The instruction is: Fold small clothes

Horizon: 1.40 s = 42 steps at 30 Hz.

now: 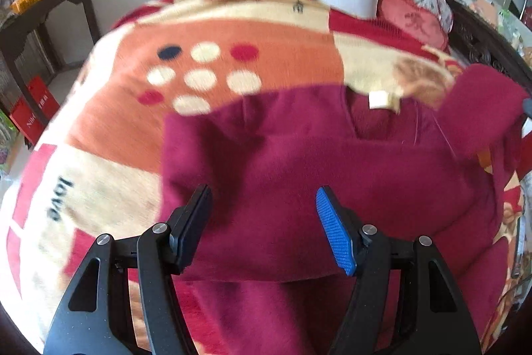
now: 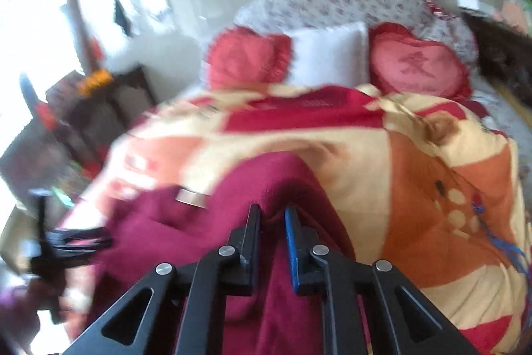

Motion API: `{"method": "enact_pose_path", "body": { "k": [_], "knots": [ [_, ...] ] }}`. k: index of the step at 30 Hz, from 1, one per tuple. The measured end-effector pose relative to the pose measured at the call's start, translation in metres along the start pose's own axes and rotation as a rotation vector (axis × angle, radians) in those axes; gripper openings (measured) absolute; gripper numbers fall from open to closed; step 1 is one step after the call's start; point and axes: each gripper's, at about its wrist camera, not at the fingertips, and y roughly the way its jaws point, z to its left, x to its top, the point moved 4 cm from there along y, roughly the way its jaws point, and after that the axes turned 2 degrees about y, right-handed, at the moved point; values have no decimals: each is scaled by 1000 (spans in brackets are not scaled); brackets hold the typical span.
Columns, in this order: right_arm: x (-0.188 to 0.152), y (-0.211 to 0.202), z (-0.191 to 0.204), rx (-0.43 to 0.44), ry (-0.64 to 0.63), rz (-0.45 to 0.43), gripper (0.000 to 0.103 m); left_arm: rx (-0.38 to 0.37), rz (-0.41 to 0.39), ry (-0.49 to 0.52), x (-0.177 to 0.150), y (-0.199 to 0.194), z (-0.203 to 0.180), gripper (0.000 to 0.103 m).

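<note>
On patterned blanket [image 1: 109,122]: maroon sweater [image 1: 299,172]; pillows [image 2: 327,57] behind.

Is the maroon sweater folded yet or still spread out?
Partly folded. The maroon sweater lies mostly flat on the blanket, one side lifted and pinched in the right tongs. The left tongs are open above it.

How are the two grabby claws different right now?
The left gripper is spread wide open over the maroon sweater, holding nothing. The right gripper is shut on a raised fold of that sweater, lifting it off the blanket. Both are black with blue pads.
</note>
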Motion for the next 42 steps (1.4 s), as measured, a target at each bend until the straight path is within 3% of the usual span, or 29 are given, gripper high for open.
{"method": "enact_pose_path", "body": {
  "k": [4,8,10,13,16,18,22,25,27,30,32,34,39,42],
  "knots": [
    [10,-29,56,224,-98,62,13,-1,-45,-33,4,-25,19,66],
    [4,-13,114,407,-196,194,13,-5,-73,-85,6,-44,40,66],
    [-3,24,137,382,-228,281,13,-3,-69,-97,4,-47,47,66],
    [-18,107,152,253,-246,429,13,0,-40,-109,-2,-43,53,66],
    [-37,184,144,144,-166,550,24,-34,-1,-115,-9,-40,53,66],
    [-35,193,130,94,-121,522,43,-67,6,-94,-14,-43,51,66],
    [-28,153,111,113,-17,418,44,-109,11,-46,-21,-44,46,66],
    [-44,109,105,164,12,372,51,-132,22,-61,-25,-39,47,66],
    [-70,101,102,186,40,412,63,-132,33,-79,-28,-33,47,66],
    [-127,119,102,175,73,576,64,-137,47,-114,-29,-29,50,66],
    [-141,129,111,230,117,633,62,-138,32,-125,-28,-35,56,66],
    [-119,130,133,348,176,542,61,-122,9,-130,-25,-42,63,66],
    [-60,163,187,482,221,397,62,-138,-27,-199,-18,-55,85,66],
    [-42,166,198,494,227,360,62,-167,-39,-222,-18,-61,91,68]
  ]
}}
